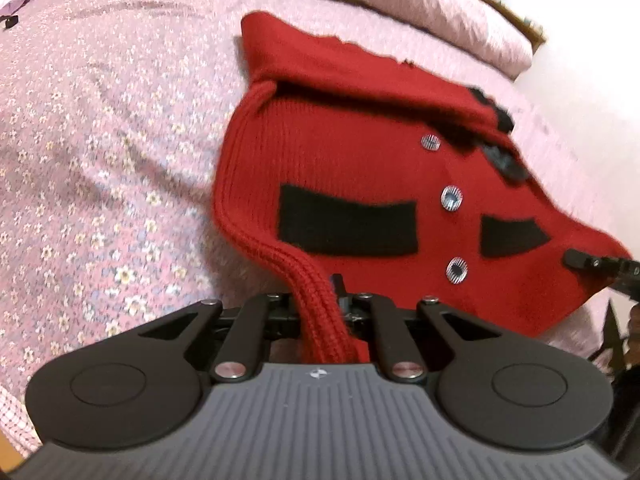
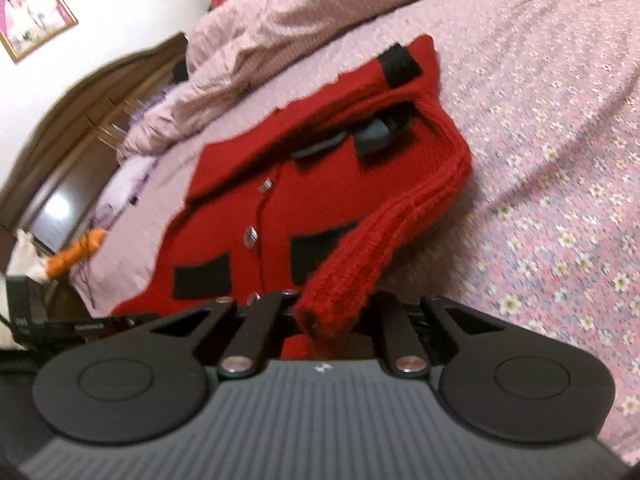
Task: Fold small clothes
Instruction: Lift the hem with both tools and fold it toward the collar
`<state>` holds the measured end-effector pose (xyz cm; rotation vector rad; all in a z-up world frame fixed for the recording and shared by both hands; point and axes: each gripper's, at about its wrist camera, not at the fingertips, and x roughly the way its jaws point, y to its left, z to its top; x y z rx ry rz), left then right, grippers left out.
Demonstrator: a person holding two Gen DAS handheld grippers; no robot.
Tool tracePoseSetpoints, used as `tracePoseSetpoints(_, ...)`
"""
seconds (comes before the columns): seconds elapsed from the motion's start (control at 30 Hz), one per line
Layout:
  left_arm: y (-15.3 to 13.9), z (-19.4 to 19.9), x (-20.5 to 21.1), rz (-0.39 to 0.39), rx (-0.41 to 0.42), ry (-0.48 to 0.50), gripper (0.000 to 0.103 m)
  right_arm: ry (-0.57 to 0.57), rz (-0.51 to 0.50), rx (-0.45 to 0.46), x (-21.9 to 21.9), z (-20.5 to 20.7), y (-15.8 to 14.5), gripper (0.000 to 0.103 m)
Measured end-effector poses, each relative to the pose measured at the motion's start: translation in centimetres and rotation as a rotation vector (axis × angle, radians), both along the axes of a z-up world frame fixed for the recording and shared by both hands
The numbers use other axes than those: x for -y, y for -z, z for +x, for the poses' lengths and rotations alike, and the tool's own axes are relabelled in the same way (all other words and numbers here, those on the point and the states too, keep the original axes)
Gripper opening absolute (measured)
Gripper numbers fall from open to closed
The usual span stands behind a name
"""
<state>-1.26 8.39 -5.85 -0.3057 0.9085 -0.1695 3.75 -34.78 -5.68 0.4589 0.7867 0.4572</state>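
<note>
A small red knit cardigan (image 1: pixel 360 168) with black pocket patches and silver buttons lies on the pink floral bedspread (image 1: pixel 100 140). My left gripper (image 1: pixel 320 312) is shut on its ribbed hem corner, which bunches between the jaws. In the right wrist view the cardigan (image 2: pixel 300 200) lies ahead, and my right gripper (image 2: pixel 328 316) is shut on the other ribbed hem corner, lifted off the bed. The right gripper's tip shows at the right edge of the left wrist view (image 1: pixel 600 264). Both grippers' fingertips are hidden by the knit.
A crumpled pink quilt (image 2: pixel 320 28) lies at the head of the bed. A wooden headboard (image 2: pixel 80 120) and a framed photo (image 2: pixel 32 12) are on the left. An orange object (image 2: pixel 76 256) lies by the bed edge.
</note>
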Motion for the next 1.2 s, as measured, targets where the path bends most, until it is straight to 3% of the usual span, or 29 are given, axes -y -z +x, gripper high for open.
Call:
tracePoseSetpoints(0.2, -2.2, 1.4, -1.6, -0.102, 0.046, -0.053, 0.012, 0.006, 0.075, 0.051, -0.1, 1.6, -1.5, 0.01)
tracePoseSetpoints(0.43, -5.9, 3.6, -1.5, -0.138, 0.151, -0.064, 0.012, 0.039, 0.137, 0.114, 0.1, 3.9, -3.1, 0.01)
tracePoseSetpoints(0.67, -8.3, 7.1, -1.4, -0.156, 0.202, -0.125, 0.012, 0.105, 0.188, 0.166, 0.7, 6.8, -4.3, 0.01)
tracePoseSetpoints(0.9, -9.1, 10.7, -2.6, -0.175, 0.228, -0.208, 0.012, 0.136, 0.24, 0.215, 1.2, 10.9, -4.9, 0.01)
tracePoseSetpoints(1.2, -8.3, 15.7, -4.0, -0.144, 0.238, -0.262, 0.012, 0.155, 0.197, 0.268, 0.3, 15.7, -5.1, 0.01)
